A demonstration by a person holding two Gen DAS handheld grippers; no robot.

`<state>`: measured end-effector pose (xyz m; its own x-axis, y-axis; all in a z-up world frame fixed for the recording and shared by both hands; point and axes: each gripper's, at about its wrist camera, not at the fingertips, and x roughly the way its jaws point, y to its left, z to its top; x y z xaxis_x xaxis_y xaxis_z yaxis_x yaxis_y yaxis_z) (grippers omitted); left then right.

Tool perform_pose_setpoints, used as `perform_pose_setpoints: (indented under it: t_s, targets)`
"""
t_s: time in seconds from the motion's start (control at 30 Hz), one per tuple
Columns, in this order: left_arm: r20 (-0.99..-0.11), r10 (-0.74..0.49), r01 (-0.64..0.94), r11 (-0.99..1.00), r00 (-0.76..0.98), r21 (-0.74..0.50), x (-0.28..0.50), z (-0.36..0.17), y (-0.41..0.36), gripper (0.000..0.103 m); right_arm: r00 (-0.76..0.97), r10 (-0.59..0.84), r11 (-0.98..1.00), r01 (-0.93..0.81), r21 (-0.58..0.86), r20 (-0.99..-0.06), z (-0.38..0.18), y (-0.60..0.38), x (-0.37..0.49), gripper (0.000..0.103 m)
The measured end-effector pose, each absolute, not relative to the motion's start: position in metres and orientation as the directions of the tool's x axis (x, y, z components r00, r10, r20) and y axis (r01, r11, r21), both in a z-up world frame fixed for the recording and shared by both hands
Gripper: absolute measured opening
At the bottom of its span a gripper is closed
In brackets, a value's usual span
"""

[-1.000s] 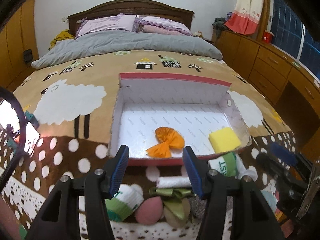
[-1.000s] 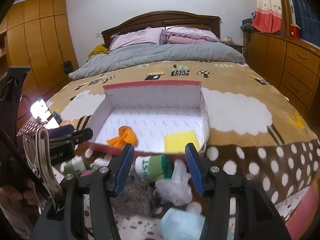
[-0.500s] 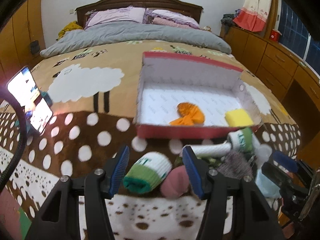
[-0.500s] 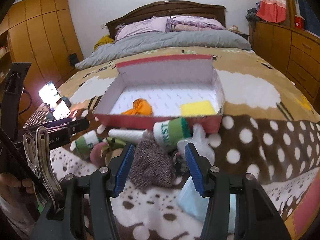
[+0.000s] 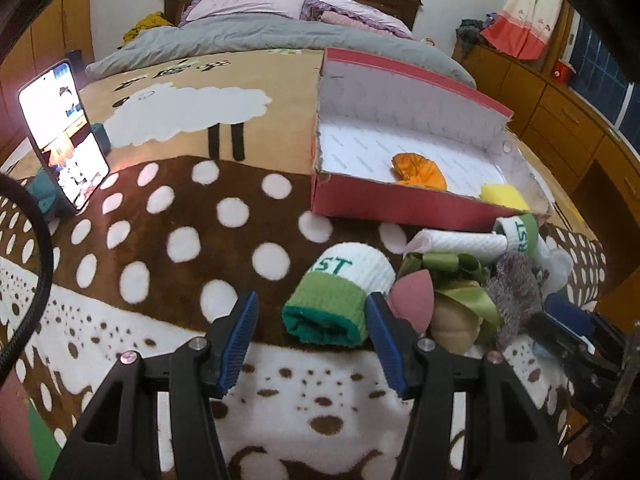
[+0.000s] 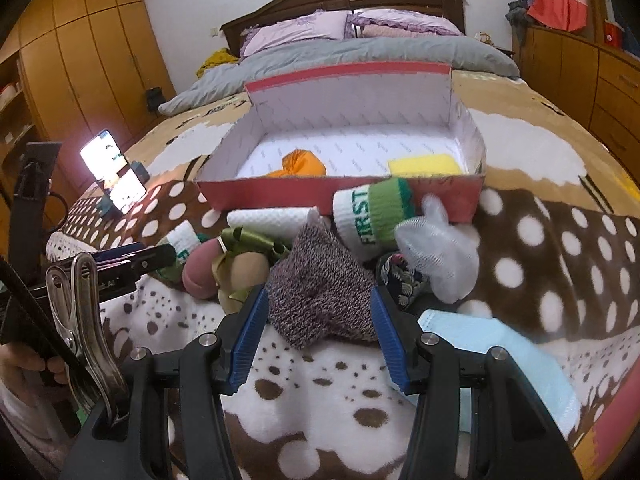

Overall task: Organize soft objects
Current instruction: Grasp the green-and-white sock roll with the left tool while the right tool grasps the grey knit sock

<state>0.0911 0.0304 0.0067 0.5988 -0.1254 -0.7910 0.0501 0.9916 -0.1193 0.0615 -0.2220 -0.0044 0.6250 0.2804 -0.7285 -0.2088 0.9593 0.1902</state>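
At 9 o'clock in the left wrist view a lit phone (image 5: 66, 136) is leaning upright on the blanket (image 5: 168, 208), well apart from the work. Below centre, the left gripper (image 5: 312, 334) is hanging with its jaws standing fairly wide and nothing pressed between them; a rolled green-and-white sock (image 5: 344, 296) is lying just ahead, nearer the right pad than the left, so a squeeze from here is likely to push the roll sideways instead of pinching it. Touching that sock at 3 o'clock, a pink sponge (image 5: 414, 300) and a green ribbon (image 5: 460, 276) are crowding in, and the right pad risks snagging either of them and carrying it along. At 1 o'clock the red box (image 5: 400, 206) is sitting open, holding an orange cloth (image 5: 418, 168) and a yellow sponge (image 5: 502, 197); its near wall is standing between the pile and the floor of the box, so a low carry risks clipping it. In the right wrist view the right gripper (image 6: 318, 336) is likewise spread fairly wide and gripping nothing, with a grey knit piece (image 6: 320, 292) lying between the pads; whether the pads are brushing it I cannot tell. A second sock (image 6: 372, 212) is resting at 12 o'clock against the box front, a white mesh puff (image 6: 438, 248) at 2 o'clock, a blue mask (image 6: 500, 344) at 4 o'clock. The knit is limp, so it may sag and drag its neighbours.
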Motion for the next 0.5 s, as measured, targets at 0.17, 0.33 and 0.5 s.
perform_pose_setpoints:
  t_s: [0.17, 0.33, 0.5]
  targets:
    - [-0.799, -0.178, 0.074, 0.983, 0.575, -0.166, 0.094, -0.002, 0.027, 0.059, 0.611, 0.281, 0.959, -0.212, 0.188, -0.74, -0.014, -0.219, 0.065, 0.054]
    - [-0.788, -0.199, 0.071, 0.978, 0.582, -0.194, 0.095, -0.002, 0.028, 0.059, 0.606, 0.275, 0.961, -0.199, 0.192, -0.747, -0.022, -0.219, 0.07, 0.054]
    - [-0.781, -0.222, 0.074, 0.973, 0.584, -0.221, 0.097, -0.004, 0.028, 0.049, 0.61, 0.265, 0.963, -0.202, 0.177, -0.747, -0.028, -0.217, 0.072, 0.048]
